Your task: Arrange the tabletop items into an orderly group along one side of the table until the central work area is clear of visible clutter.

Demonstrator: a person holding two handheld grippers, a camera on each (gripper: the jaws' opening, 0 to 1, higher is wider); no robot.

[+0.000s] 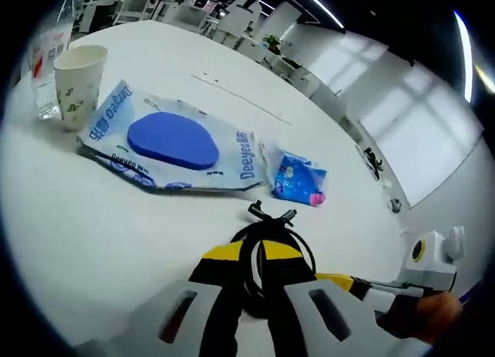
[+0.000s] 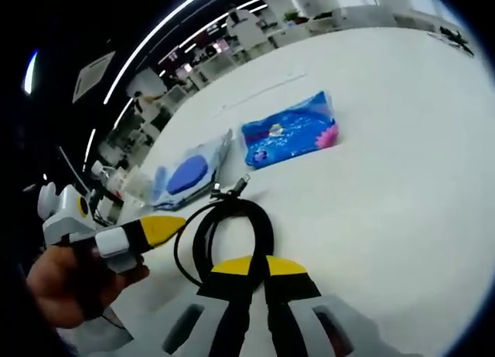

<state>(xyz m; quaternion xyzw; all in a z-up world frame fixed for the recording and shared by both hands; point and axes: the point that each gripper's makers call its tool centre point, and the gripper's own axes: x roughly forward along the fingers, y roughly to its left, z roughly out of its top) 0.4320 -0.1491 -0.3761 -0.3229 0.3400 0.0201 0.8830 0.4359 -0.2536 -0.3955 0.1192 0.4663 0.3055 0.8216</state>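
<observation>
Both the left gripper (image 1: 249, 295) and the right gripper (image 2: 255, 291) are clenched on the coiled black cable (image 2: 232, 233), near the blue wipes pack (image 1: 166, 141) on the white worktop (image 1: 93, 218).

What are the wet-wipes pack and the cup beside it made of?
White wet-wipes pack with blue oval lid: looks like soft plastic film, glossy and crinkled at the edges; the lid seems matte rigid plastic. White cup with green print: probably paper, going by its matte, opaque wall.

Cable coil (image 1: 267, 256) partly hidden behind jaws; distant office furniture (image 1: 232, 13) blurred.
</observation>
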